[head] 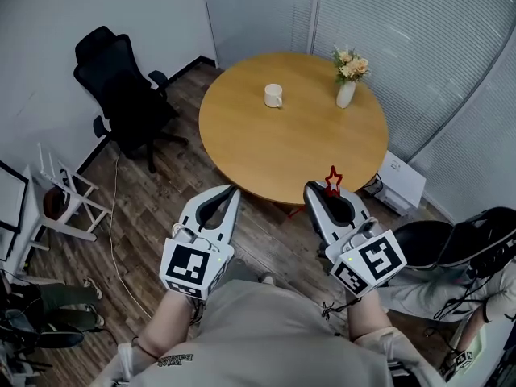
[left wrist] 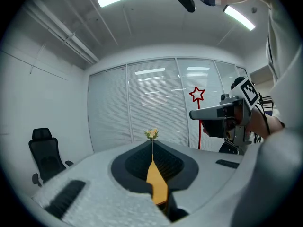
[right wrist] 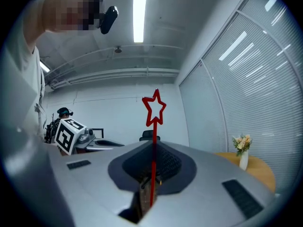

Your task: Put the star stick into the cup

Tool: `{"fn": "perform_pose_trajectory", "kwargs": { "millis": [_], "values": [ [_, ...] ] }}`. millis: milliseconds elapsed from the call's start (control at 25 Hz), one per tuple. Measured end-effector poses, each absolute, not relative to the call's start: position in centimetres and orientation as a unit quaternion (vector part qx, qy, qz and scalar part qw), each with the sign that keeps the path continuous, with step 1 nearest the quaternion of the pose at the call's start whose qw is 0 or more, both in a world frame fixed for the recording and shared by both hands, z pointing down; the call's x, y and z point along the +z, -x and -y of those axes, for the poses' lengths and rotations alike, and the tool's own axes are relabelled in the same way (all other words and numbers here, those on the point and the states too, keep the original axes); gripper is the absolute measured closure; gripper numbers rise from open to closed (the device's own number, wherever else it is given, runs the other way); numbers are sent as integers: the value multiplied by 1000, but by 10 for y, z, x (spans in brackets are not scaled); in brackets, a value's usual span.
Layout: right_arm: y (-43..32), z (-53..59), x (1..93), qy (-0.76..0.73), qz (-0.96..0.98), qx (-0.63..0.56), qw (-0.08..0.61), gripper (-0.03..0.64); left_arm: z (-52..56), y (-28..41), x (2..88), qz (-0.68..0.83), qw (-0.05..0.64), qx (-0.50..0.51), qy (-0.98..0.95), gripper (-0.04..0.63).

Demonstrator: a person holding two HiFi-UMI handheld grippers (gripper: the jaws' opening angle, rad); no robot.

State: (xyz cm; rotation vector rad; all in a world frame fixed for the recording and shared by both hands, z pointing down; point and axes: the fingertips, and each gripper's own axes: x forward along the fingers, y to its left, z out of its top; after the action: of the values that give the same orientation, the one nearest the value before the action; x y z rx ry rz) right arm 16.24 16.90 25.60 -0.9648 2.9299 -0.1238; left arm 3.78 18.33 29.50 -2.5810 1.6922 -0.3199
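Note:
The star stick (head: 333, 181) is a thin red rod topped by a red outline star; it stands upright between the shut jaws of my right gripper (head: 310, 187). The right gripper view shows the rod pinched at the jaw tips (right wrist: 152, 143), with the star (right wrist: 155, 109) above them. The white cup (head: 273, 96) stands on the far left part of the round wooden table (head: 290, 147), well ahead of both grippers. My left gripper (head: 235, 190) hovers over the floor before the table's near edge, shut and holding nothing (left wrist: 152, 143). The star (left wrist: 197, 94) also shows to its right.
A white vase with flowers (head: 346, 87) stands on the table's far right. A black office chair (head: 121, 87) is left of the table, with a white folding frame (head: 68, 196) nearer. A white box (head: 401, 180) and a dark seat (head: 451, 244) sit at the right.

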Motion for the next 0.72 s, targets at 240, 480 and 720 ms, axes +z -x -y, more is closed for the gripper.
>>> {"fn": "perform_pose_trajectory", "kwargs": {
  "millis": [240,480,720],
  "values": [
    [-162,-170,262,304,-951,-43,22,586,-179,-41,295,-547,23,-101,831,572],
    [-160,-165,268,306,-951,-37,18,586,-174,-39,298,-548,28,-93,831,572],
    [-156,-155,274,305,-952,-30,21,586,-162,-37,308,-543,34,-101,833,572]
  ]
}}
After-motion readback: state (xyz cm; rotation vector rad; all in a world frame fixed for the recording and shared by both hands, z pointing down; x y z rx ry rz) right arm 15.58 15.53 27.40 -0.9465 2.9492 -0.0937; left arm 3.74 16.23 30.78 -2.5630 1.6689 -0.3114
